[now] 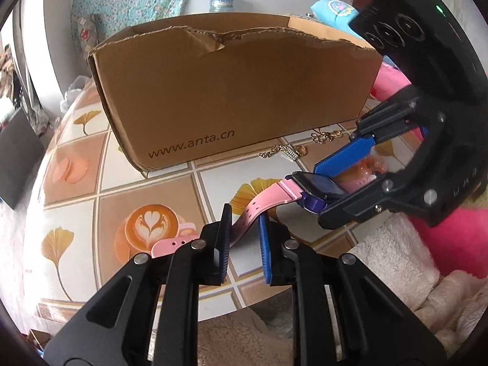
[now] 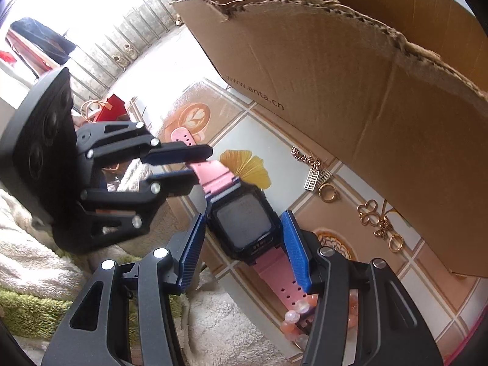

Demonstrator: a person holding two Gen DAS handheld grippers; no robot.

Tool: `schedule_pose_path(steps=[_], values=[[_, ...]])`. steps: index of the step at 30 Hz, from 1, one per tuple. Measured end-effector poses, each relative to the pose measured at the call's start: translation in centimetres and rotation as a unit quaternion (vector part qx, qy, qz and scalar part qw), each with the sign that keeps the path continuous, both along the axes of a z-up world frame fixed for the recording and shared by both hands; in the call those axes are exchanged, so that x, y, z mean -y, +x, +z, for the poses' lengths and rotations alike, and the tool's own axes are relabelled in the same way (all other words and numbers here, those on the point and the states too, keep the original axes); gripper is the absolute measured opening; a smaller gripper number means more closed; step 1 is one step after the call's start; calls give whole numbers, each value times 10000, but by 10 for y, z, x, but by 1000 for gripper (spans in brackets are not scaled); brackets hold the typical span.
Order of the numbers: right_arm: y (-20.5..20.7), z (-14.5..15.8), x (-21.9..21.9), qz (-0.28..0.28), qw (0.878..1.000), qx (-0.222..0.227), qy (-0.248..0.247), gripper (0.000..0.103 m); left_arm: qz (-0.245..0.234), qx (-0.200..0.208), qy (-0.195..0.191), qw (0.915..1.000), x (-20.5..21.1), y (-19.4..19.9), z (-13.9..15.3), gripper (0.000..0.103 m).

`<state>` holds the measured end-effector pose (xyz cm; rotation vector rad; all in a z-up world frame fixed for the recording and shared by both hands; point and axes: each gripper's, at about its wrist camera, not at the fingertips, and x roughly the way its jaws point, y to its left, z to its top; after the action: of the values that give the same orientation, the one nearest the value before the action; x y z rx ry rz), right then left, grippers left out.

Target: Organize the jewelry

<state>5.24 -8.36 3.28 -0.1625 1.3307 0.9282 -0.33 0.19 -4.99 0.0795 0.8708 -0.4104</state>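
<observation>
The cardboard box (image 1: 231,91) serves as the landmark: it stands open-topped on the table (image 1: 76,164), with a torn upper edge and a web address printed low on its near wall.

In front of the box, toward its left end, the free end of the pink watch strap (image 1: 170,245) lies over a coffee-cup picture on the patterned tablecloth. Next along, the left tool (image 1: 244,238) has its two blue-padded jaws set close on either side of the strap (image 2: 207,180); a thin gap still shows beside the pads in the left wrist view, and I cannot tell whether they press on it.

Farther right, in front of the middle of the box, the watch (image 2: 244,225) sits slightly above the table, its dark square face turned up. The right tool (image 2: 241,250) pinches the watch case from both sides, its jaws held partly apart by the case width.

Along the foot of the box's near wall, toward its right end, lie a gold chain (image 2: 305,158) with a small abacus charm (image 2: 314,178), a gold ring (image 2: 328,193), and a gold clover-and-butterfly piece (image 2: 378,219). A bracelet of pale orange beads (image 2: 296,317) lies under the strap's other end, farthest from the box.
</observation>
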Motion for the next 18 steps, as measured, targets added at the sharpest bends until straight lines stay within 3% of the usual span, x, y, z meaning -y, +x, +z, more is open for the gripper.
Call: schedule_pose_path(steps=[9,18], values=[[-29,9,8,-93,9973,694,-230,51,186,-596,-682,9957,-23,21,2,15],[-55,18,26,-276,9868,1461,-635,51,300,-761,-743,9939,-19,25,-2,14]])
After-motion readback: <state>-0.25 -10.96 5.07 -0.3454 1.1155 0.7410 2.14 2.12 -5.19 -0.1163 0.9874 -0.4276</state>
